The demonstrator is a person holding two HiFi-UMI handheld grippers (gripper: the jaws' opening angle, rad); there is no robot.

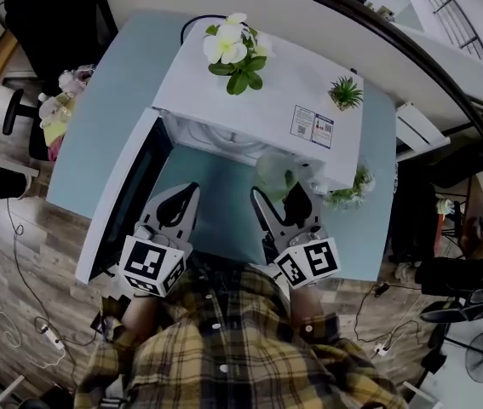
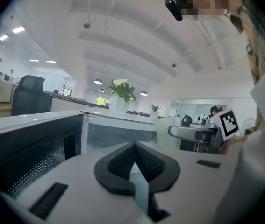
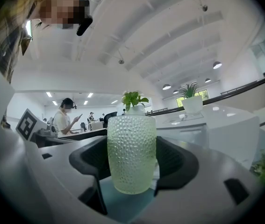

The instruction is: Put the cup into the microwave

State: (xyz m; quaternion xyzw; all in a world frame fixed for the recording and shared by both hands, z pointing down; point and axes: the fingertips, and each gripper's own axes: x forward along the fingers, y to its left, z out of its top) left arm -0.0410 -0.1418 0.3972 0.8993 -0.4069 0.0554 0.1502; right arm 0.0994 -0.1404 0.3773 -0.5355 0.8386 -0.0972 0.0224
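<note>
Glass cup [image 3: 131, 143] is clamped in the right gripper [image 3: 131, 166], while the left gripper [image 2: 134, 153] is closed on nothing. The cup could be knocked against the microwave [image 1: 288, 88] frame.

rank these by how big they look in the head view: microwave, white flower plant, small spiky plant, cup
1. microwave
2. white flower plant
3. cup and small spiky plant: about alike; the cup's clear outline is faint, so I won't rank them.

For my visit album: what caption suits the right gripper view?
The right gripper closed on an upright, dimpled pale-green glass cup, potted plants behind it.
</note>
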